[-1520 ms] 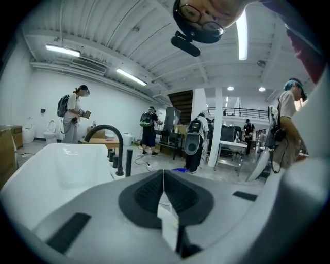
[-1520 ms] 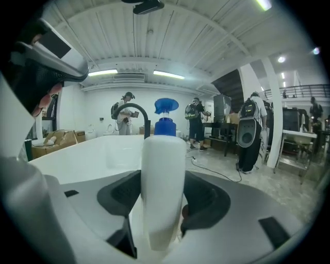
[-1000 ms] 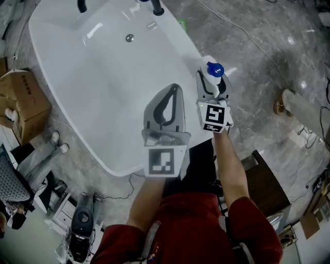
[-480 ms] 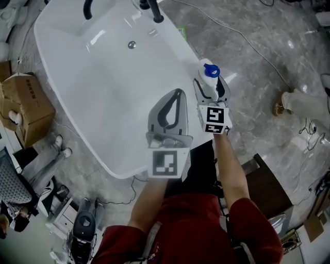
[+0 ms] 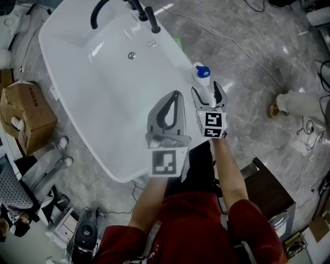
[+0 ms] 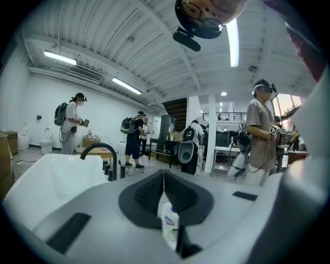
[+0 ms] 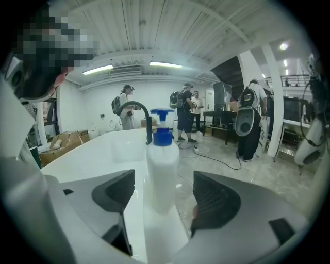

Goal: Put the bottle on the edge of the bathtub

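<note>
The white bottle [image 5: 201, 78] with a blue pump top stands upright on the right rim of the white bathtub [image 5: 178, 69]. My right gripper [image 5: 208, 92] is just behind it and its jaws are opening. The bottle [image 7: 162, 170] sits between the two pads with a gap on each side, resting on the rim [image 7: 154, 242]. My left gripper [image 5: 168, 109] hovers over the tub's near end, shut with its tips touching and nothing held. In the left gripper view [image 6: 164, 175] a bit of the labelled bottle [image 6: 169, 223] shows in the gap under the closed tips.
A black faucet [image 5: 101, 11] and taps [image 5: 146, 13] stand at the tub's far end, above the drain [image 5: 132, 55]. A cardboard box [image 5: 26, 111] lies left of the tub. A cable [image 5: 242, 49] crosses the marble floor, where a person's foot [image 5: 289, 103] stands. People stand in the background [image 7: 183, 116].
The right jaws have spread away from the bottle and let go of it; the bottle stays upright on the rim. The left gripper has hardly moved.
</note>
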A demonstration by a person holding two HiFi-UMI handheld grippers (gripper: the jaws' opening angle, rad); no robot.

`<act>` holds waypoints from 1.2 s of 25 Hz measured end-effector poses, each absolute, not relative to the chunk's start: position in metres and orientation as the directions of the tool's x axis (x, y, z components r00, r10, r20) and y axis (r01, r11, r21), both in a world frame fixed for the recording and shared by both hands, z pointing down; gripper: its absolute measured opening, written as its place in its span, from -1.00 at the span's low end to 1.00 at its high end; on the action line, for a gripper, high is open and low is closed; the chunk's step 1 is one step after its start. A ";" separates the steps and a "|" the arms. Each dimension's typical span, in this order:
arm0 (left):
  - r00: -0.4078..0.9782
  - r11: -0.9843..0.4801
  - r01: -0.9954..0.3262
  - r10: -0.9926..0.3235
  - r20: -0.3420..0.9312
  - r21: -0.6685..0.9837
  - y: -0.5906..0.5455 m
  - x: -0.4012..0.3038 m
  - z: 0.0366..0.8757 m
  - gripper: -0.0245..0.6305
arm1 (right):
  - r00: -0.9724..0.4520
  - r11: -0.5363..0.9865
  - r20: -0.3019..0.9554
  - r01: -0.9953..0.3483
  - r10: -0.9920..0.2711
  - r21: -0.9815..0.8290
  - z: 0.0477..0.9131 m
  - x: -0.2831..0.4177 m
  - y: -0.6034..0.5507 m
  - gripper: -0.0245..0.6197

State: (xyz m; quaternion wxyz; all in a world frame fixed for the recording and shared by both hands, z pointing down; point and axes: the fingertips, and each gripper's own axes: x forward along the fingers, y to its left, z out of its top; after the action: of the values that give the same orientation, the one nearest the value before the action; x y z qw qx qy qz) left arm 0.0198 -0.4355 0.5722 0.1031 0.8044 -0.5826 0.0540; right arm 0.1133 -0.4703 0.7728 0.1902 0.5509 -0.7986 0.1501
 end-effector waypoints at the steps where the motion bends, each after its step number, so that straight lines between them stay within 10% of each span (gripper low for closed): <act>1: 0.316 -0.301 -0.948 -0.927 0.201 0.101 -0.434 0.020 0.567 -0.87 | -0.318 0.344 0.463 -0.938 -0.827 -0.030 0.766 0.114 -0.468 0.16; 30: 0.422 -0.423 -0.906 -0.906 0.040 -0.030 -0.330 0.007 0.455 -0.87 | -0.274 0.276 0.072 -0.961 -0.959 0.020 0.487 0.116 -0.321 0.16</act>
State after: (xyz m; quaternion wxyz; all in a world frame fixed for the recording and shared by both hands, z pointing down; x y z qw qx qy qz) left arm 0.0067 -0.3296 0.4546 -0.0019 0.8431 -0.5371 0.0252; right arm 0.1159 -0.3212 0.4865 0.0348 0.6016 -0.7979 0.0140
